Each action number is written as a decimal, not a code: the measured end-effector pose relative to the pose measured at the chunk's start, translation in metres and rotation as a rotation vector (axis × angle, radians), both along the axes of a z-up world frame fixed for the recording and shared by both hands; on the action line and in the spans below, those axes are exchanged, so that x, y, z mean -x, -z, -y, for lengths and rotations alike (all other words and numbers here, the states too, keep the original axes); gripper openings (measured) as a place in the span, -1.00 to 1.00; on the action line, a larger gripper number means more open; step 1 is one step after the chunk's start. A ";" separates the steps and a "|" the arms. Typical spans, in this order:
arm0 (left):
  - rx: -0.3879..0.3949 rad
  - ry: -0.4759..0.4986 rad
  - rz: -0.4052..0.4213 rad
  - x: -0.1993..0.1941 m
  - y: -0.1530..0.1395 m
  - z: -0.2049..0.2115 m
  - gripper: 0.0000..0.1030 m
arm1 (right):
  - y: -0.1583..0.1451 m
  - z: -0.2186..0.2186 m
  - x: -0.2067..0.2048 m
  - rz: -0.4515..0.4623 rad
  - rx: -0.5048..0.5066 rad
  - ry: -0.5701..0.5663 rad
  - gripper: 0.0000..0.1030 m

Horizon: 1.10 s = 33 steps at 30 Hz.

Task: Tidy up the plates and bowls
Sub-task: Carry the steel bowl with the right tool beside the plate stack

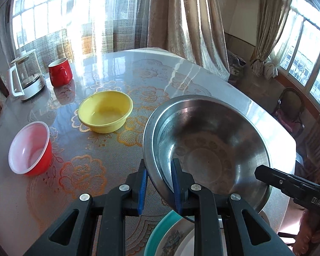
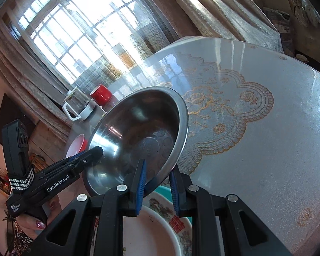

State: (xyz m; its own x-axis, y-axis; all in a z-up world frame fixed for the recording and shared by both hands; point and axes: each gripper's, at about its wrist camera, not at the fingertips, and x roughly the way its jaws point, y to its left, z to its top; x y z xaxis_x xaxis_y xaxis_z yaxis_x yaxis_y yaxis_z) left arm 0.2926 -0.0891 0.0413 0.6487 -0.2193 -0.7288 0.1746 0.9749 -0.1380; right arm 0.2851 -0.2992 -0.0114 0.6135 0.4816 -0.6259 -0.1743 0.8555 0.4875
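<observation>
A large steel bowl (image 1: 209, 140) hangs tilted above the table, held by its rim from two sides. My left gripper (image 1: 160, 181) is shut on the near rim, one blue pad inside and one outside. My right gripper (image 2: 157, 183) is shut on the rim of the same steel bowl (image 2: 138, 132); in the left wrist view its black finger (image 1: 266, 173) reaches the bowl's right edge. Below the bowl lies a stack of plates: a teal plate (image 1: 160, 228), a flower-patterned plate (image 2: 166, 211) and a white plate (image 2: 147, 234). A yellow bowl (image 1: 105, 111) and a red bowl with a white inside (image 1: 29, 147) stand on the table to the left.
A red mug (image 1: 60, 74) and a glass kettle with a white handle (image 1: 26, 79) stand at the far left of the round table (image 2: 256, 138), near the window curtains. A chair (image 1: 290, 111) stands beyond the table's right edge. A hand (image 2: 38, 224) grips the left tool.
</observation>
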 end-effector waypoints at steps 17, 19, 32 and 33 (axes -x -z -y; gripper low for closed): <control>0.088 -0.119 0.072 0.092 -0.005 -0.070 -0.56 | -0.007 -0.055 0.051 0.025 -0.010 -0.096 -0.60; 0.090 -0.141 0.070 0.103 -0.002 -0.077 -0.56 | -0.005 -0.063 0.057 0.024 -0.005 -0.110 -0.60; 0.106 -0.252 0.046 0.164 0.021 -0.129 -0.56 | 0.015 -0.116 0.086 -0.031 -0.017 -0.228 -0.60; 0.105 -0.259 0.043 0.168 0.022 -0.132 -0.56 | 0.016 -0.119 0.087 -0.031 -0.018 -0.237 -0.60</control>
State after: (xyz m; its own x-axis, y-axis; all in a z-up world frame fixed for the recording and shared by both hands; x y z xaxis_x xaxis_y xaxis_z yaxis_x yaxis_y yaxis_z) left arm 0.1248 0.0426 0.0193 0.7229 -0.1144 -0.6814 -0.0711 0.9686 -0.2381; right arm 0.1982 -0.1801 -0.0277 0.4627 0.6209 -0.6327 -0.3535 0.7838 0.5107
